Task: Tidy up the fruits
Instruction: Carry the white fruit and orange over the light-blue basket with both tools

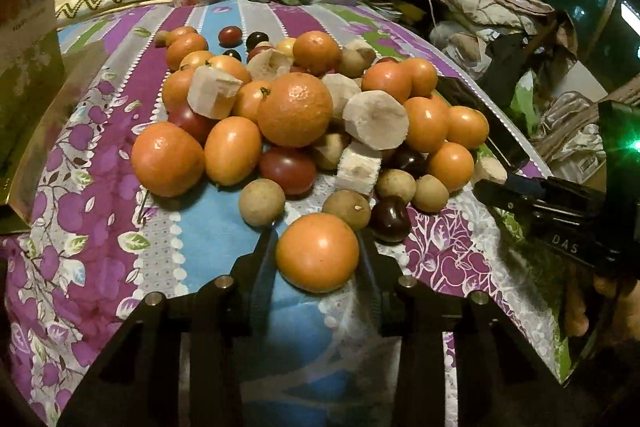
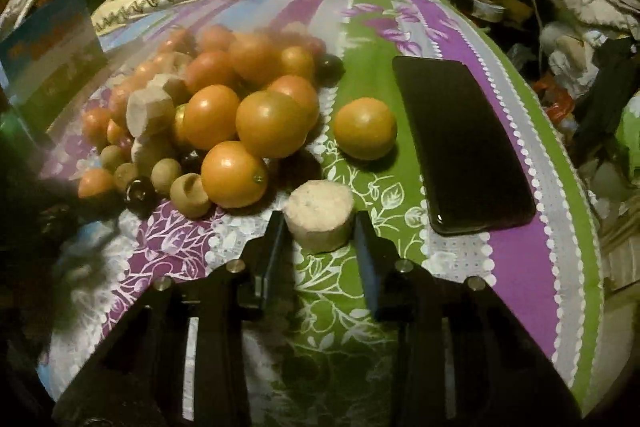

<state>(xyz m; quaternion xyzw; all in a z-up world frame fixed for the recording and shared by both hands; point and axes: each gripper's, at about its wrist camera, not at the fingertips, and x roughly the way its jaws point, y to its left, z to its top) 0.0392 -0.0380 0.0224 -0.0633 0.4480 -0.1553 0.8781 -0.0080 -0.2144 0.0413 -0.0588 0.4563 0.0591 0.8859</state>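
Tools both grip: your left tool (image 1: 318, 239) clamps a round orange fruit (image 1: 317, 252), lower centre; your right tool (image 2: 319, 223) pinches a pale cut cylinder chunk (image 2: 319, 215).

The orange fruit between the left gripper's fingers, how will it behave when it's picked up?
The orange fruit looks round and glossy, so it may slip or roll from the left gripper. It seems firm. The soft bedspread probably slows rolling.
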